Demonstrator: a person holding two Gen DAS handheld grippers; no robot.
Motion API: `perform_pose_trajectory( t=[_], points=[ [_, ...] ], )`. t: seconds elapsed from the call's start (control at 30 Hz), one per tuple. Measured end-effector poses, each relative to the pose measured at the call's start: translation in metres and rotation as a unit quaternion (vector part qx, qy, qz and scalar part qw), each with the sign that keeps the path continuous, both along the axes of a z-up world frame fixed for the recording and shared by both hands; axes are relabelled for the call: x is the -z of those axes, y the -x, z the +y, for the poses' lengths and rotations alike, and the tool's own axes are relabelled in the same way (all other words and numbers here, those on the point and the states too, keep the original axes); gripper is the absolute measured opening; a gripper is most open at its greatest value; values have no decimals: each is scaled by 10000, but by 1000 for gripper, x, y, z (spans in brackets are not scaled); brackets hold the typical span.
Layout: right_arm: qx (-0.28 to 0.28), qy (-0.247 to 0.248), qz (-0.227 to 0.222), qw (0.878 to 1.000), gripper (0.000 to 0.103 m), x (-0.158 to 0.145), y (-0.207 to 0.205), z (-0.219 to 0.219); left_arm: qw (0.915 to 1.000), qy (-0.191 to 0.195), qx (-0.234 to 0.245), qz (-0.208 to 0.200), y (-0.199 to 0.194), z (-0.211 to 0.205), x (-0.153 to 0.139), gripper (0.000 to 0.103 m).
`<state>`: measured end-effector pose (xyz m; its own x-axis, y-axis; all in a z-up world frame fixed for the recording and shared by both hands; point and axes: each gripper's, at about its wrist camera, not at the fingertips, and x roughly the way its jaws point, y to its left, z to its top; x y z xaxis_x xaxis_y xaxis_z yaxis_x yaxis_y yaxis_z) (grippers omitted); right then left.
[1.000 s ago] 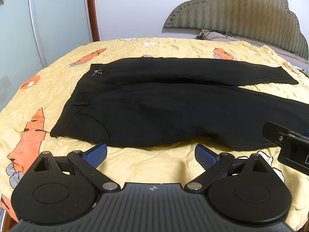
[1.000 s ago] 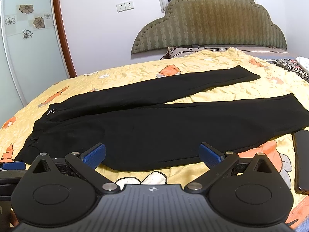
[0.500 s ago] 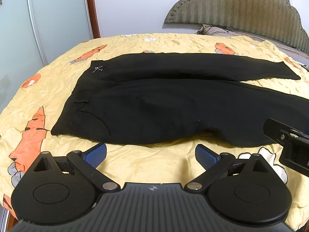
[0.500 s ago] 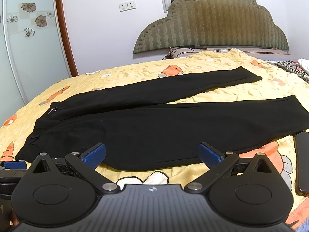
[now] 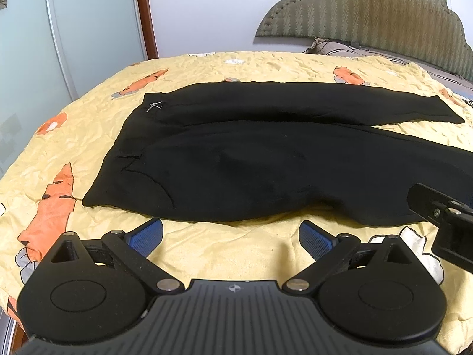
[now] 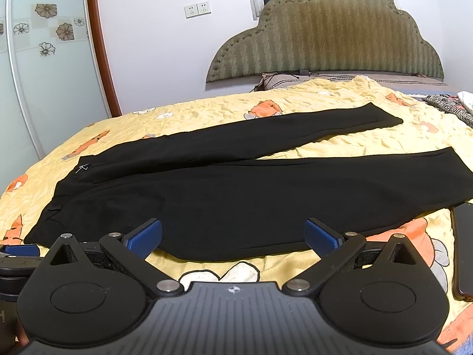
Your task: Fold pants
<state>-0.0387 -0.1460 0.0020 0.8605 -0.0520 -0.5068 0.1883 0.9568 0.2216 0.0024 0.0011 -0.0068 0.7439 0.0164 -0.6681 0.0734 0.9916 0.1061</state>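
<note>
So both tongs, left gripper [image 5: 230, 233] and right gripper [image 6: 233, 233], gaped wide, empty; I feared dragging the black trousers [image 6: 236, 195] onto the phone [image 6: 464, 245] at 3 o'clock.

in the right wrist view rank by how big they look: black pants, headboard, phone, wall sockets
1. black pants, spread across most of the bed
2. headboard, though it stands farther back, so its true size may be closer to the pants
3. phone, near the camera and cut off by the frame edge
4. wall sockets, smallest
</note>
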Motion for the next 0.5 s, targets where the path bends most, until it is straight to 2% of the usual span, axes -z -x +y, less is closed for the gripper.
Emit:
perform_pose_trajectory(
  t=[0.5],
  points=[
    [-34, 27, -36, 10000, 103, 0, 1, 0, 10000, 18, -31, 52, 0, 1, 2, 101]
  ],
)
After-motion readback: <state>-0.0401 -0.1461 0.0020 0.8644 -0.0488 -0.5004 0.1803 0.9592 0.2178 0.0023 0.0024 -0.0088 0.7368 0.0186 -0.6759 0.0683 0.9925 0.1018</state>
